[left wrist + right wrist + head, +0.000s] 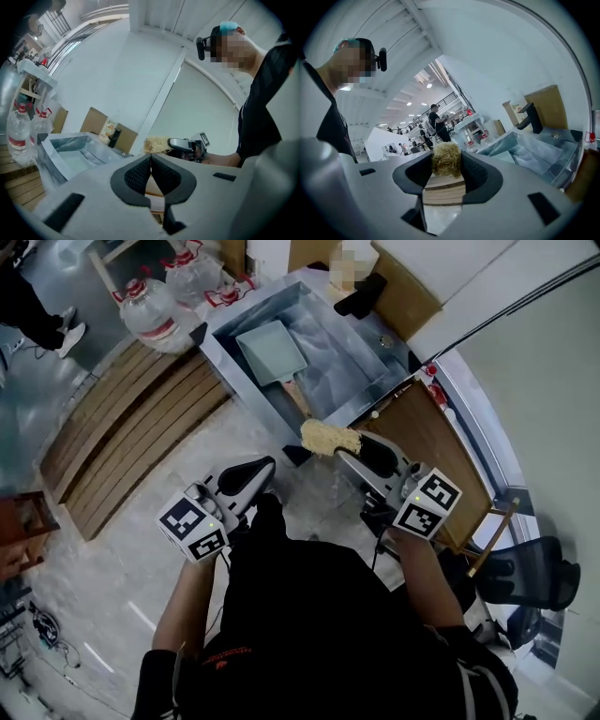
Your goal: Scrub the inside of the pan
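A pale green square pan (271, 351) with a wooden handle lies inside the steel sink (352, 401). My right gripper (339, 448) is shut on a straw-coloured fibre scrubber (329, 437), held in the air at the sink's near edge, short of the pan handle. In the right gripper view the scrubber (446, 159) fills the gap between the pads. My left gripper (265, 468) hangs lower left of the sink with its jaws shut on nothing; its pads (140, 173) meet. The sink (70, 154) and the scrubber (155, 144) also show in the left gripper view.
A black tap (361, 294) stands at the sink's far side. Large water bottles (150, 310) sit left of the sink beside a slatted wooden platform (131, 427). A wooden counter (427, 442) runs right of the sink, and an office chair (530, 573) stands at the right.
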The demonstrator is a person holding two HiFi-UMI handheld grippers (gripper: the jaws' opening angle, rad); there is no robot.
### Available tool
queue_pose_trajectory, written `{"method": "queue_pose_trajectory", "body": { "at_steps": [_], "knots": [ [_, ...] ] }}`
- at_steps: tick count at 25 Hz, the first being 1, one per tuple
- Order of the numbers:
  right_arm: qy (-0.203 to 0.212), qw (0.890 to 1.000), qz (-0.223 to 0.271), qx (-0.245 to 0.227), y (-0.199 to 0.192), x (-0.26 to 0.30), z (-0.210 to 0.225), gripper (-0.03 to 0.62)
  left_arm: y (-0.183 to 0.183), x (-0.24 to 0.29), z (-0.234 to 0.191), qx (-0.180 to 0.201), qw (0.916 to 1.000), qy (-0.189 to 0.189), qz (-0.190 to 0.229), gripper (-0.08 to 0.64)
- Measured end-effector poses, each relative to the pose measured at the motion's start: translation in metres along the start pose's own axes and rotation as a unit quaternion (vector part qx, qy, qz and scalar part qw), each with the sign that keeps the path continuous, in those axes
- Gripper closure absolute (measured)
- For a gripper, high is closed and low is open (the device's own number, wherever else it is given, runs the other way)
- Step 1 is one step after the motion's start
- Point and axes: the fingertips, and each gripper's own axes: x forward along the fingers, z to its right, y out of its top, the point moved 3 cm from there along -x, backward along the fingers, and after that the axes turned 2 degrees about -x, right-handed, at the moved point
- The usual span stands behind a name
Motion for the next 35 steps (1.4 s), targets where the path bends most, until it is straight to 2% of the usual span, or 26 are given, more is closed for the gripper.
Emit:
{"method": "queue_pose_trajectory", "body": {
  "at_steps": [7,15,27,35],
  "knots": [
    [-0.018,1.000,-0.016,0.010,0.020,0.087,0.039,0.411,0.043,0.003,-0.093,-0.004,0.9999,-0.008,-0.005,0.541],
    [-0.034,0.999,-0.030,0.013,0.033,0.150,0.076,0.410,0.069,0.008,-0.167,-0.010,0.9998,-0.009,-0.011,0.541],
    [-0.040,0.998,-0.055,0.015,0.036,0.190,0.116,0.411,0.076,0.024,-0.209,-0.011,0.9998,0.000,-0.016,0.541],
    [-0.010,0.997,-0.079,0.008,0.043,0.209,0.153,0.411,0.073,0.046,-0.224,-0.017,0.9989,0.041,-0.015,0.541]
  ]
}}
